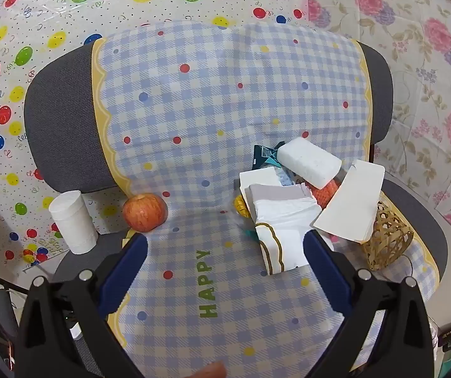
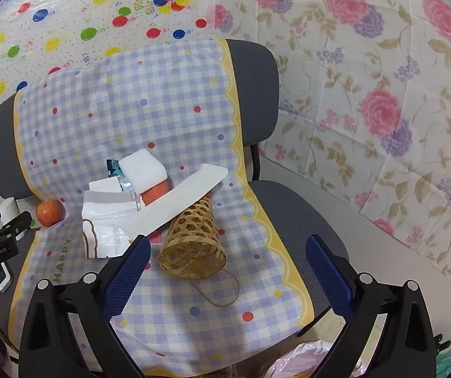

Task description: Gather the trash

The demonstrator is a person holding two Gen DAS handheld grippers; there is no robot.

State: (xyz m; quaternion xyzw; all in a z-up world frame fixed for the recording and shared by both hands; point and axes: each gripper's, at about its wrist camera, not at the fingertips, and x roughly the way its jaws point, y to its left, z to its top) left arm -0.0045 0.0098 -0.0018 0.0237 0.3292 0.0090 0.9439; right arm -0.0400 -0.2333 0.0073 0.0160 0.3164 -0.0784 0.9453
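Left tongs (image 1: pixel 225 252) wide, empty; right tongs (image 2: pixel 228 253) wide, empty above wicker basket (image 2: pixel 194 245).

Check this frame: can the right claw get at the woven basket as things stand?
Probably yes: the right claw is open and empty, the woven basket lies just ahead on its side; only the white card rests on its far end.

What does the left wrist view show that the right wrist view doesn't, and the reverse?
Only the left wrist view: the whole white paper roll beside the chair, and the left gripper open from behind. Only the right wrist view: the basket's twine loop, a pink plastic bag below the seat, and the right gripper open. Both: apple, woven basket, white foam block, checked cloth.
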